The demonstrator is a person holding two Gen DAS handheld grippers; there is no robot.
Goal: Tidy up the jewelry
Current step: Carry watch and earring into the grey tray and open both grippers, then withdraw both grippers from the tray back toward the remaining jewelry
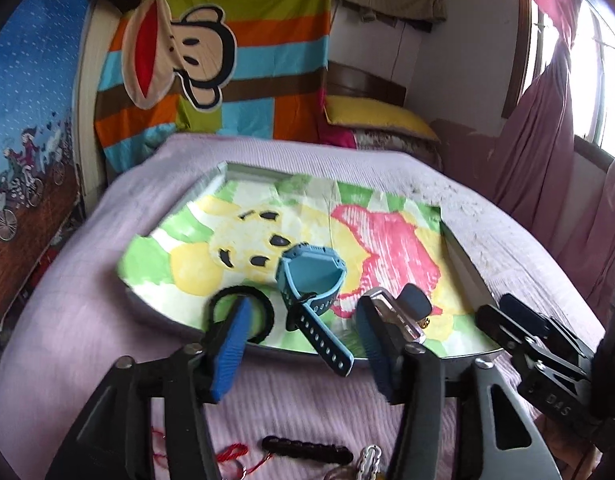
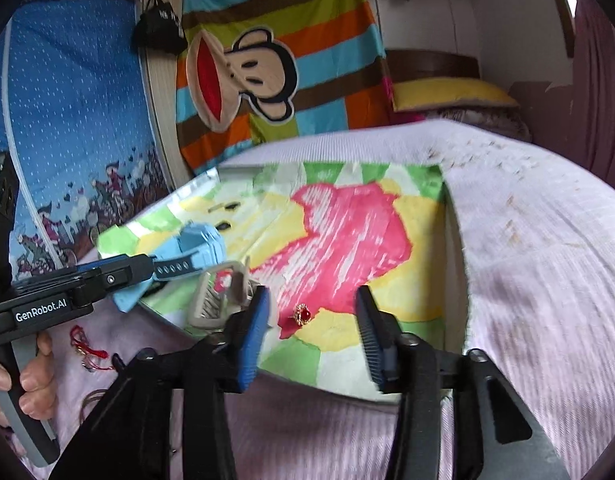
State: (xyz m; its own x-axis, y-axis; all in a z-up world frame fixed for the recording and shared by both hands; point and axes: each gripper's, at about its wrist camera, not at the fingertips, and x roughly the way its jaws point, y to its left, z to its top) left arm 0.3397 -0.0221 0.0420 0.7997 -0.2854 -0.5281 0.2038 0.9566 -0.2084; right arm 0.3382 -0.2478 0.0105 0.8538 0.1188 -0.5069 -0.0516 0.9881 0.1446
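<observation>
A shallow metal tray (image 1: 465,268) lined with a cartoon-print paper lies on a bed covered in pale lilac cloth (image 1: 87,320).

On the paper a light blue watch (image 1: 311,276) stands on its edge with the case towards the far side. Its loose strap end runs along a line from the case towards the near rim, and the tip overhangs that rim. In the right wrist view the same strap points to the left, towards the other tool.

The left tool (image 1: 299,344) hovers over the near rim with its blue pads spread wide on either side of the strap, touching nothing. A black hair tie (image 1: 263,304) lies on the tray just behind its left pad. A clear hair clip (image 1: 391,312) lies beside its right pad.

The right tool (image 2: 311,336) is also spread apart and holds nothing. Between its pads, on the paper, lies a small gold ring with a red stone (image 2: 302,314); which way it faces is too small to tell. A pale grey clip (image 2: 215,296) lies just to the left.

On the cloth in front of the tray lie a dark bead bracelet (image 1: 307,450), long axis left to right, and a red cord (image 1: 237,454).
</observation>
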